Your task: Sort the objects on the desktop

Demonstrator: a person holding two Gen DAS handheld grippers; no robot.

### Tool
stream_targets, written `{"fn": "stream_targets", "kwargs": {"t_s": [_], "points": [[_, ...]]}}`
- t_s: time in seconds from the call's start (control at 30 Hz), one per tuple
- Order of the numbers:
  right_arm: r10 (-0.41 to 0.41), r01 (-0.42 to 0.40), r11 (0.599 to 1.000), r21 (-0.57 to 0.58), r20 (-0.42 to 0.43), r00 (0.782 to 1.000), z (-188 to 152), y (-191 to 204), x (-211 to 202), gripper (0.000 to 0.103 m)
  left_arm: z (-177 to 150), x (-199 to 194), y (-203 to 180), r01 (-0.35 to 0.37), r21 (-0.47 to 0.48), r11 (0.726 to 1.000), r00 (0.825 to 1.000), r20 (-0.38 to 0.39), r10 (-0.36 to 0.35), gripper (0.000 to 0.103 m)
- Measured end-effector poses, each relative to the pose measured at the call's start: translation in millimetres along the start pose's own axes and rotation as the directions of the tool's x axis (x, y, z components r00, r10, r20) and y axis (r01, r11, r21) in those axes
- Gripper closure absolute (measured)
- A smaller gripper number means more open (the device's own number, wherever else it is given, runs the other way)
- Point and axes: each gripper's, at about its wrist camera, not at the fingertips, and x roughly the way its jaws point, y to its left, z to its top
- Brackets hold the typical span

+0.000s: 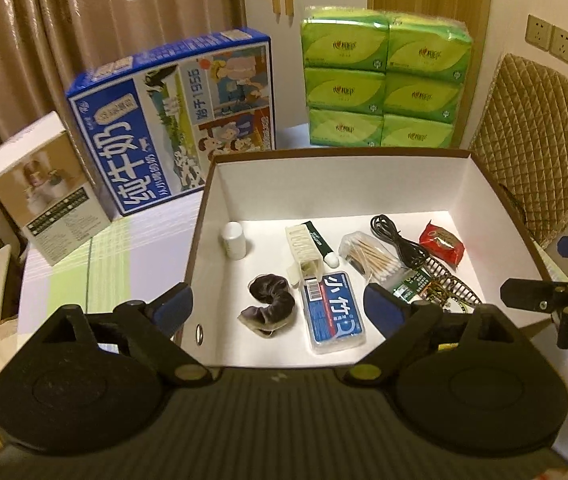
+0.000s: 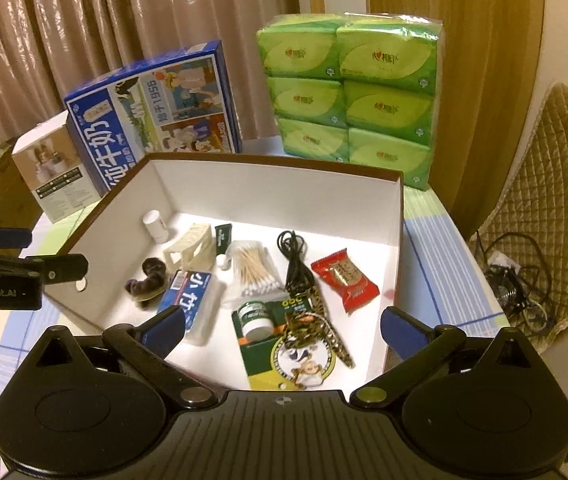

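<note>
A white open box (image 1: 324, 184) (image 2: 284, 192) holds small items: a white bottle (image 1: 234, 240) (image 2: 156, 226), a dark scrunchie (image 1: 270, 306) (image 2: 146, 284), a blue floss box (image 1: 332, 314) (image 2: 192, 300), cotton swabs (image 1: 372, 258) (image 2: 252, 270), a black cable (image 1: 398, 242) (image 2: 294, 256), a red snack packet (image 1: 442, 244) (image 2: 344, 278), a leopard hair clip (image 1: 448, 288) (image 2: 320, 320) and a green-capped jar (image 2: 256, 316). My left gripper (image 1: 278, 308) is open and empty above the box's near left. My right gripper (image 2: 284, 330) is open and empty above the box's near edge.
A blue milk carton (image 1: 172, 120) (image 2: 152, 112) and a small white product box (image 1: 44, 196) (image 2: 54, 168) stand left of the box. Green tissue packs (image 1: 384, 84) (image 2: 348, 96) stand behind it. A quilted chair (image 1: 540, 140) (image 2: 564, 200) is at the right.
</note>
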Motion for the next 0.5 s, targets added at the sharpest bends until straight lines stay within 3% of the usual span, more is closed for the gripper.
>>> {"fn": "stream_targets", "kwargs": {"t_s": [0.33,0.5], "points": [[0.004,-0.004,1.0,-0.029,-0.004,1.0,-25,12,-31,0.002,-29,-43,-8,-0.055,-0.012,0.998,0.998,0.021,0.055,0.004],[0.006,-0.007,0.999,-0.045,-0.006,1.0,-38,17,-44,0.002,-45,-61,-12,-0.038,-0.026,0.999,0.999,0.018,0.038,0.004]]}}
